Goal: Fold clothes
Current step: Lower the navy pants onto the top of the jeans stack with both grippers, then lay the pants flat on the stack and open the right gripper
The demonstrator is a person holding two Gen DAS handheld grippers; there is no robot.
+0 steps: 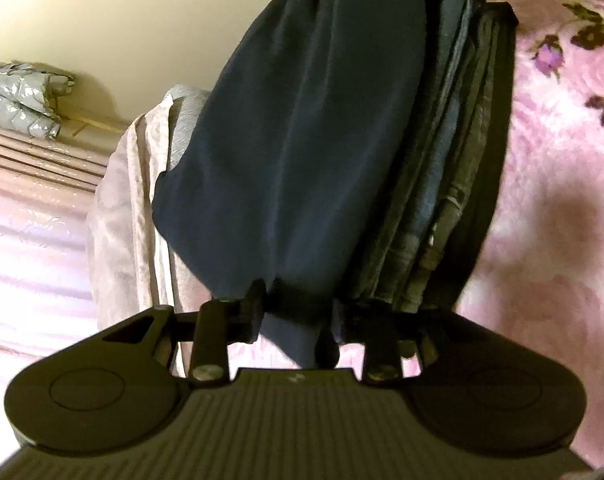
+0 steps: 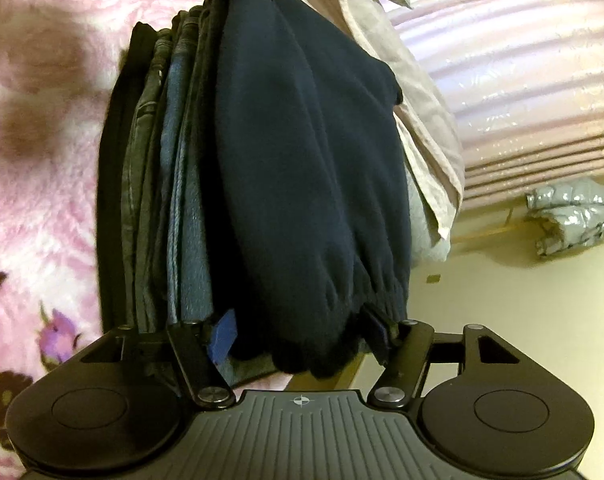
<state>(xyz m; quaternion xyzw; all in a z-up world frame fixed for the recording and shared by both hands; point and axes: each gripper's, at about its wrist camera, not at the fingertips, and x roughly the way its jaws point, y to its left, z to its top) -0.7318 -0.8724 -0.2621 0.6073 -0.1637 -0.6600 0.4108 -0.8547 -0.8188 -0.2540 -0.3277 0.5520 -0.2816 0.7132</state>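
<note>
Navy sweatpants (image 1: 302, 152) lie folded atop a stack of folded jeans (image 1: 434, 184) on the pink floral blanket (image 1: 554, 200); left gripper (image 1: 297, 312) jaws spread around one end, not pinching; right gripper (image 2: 302, 332) jaws spread wide at the elastic cuff end.

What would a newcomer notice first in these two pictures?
A folded navy garment fills the middle of both views, lying on a stack of folded jeans. The left gripper and the right gripper sit at its opposite ends, fabric between their fingers. A pink flowered blanket lies beneath.
</note>
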